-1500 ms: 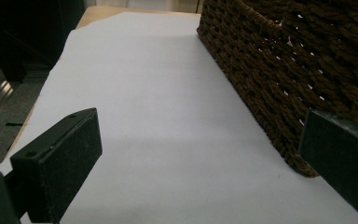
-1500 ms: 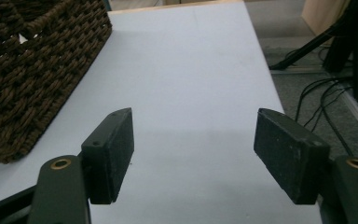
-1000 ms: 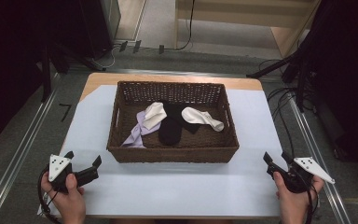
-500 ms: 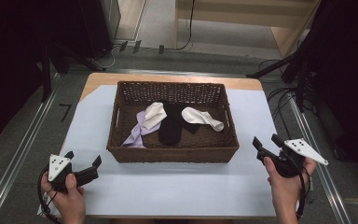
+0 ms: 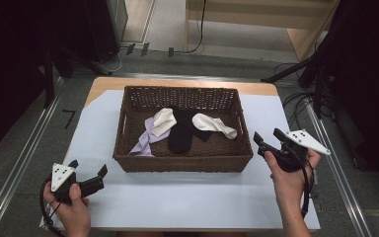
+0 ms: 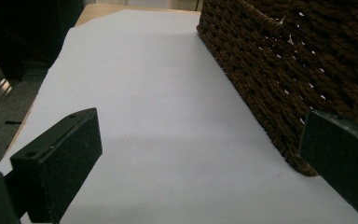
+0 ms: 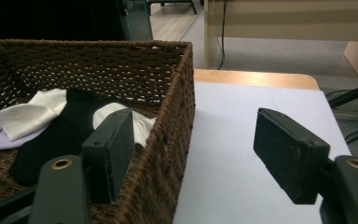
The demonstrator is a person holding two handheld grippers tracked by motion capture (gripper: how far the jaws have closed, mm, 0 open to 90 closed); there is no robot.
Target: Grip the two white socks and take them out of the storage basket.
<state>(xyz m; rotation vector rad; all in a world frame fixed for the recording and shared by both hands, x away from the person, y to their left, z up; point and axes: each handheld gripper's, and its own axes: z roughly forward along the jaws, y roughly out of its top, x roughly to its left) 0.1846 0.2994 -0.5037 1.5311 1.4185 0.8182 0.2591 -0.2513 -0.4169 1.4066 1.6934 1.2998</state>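
**Both tongs open at the basket's near corners**

The right tongs (image 5: 271, 141) are spread wide and empty, raised beside the right near corner of the basket (image 5: 182, 162). In the right gripper view one jaw appears over the basket's side wall and the other over the white sheet (image 7: 242, 154).

The left tongs (image 5: 90, 174) are likewise wide open and hold nothing. They sit low over the sheet, near the basket's left near corner.

The basket is dark brown wicker, rectangular, centred on the bench (image 5: 103, 84). It holds a lavender sock (image 5: 145, 140), a cream sock (image 5: 163, 121), a black sock (image 5: 180, 133) and a white sock (image 5: 213, 124), partly overlapping.

In the right gripper view the near jaw covers part of the white sock. In the left gripper view the basket's wall hides its contents.
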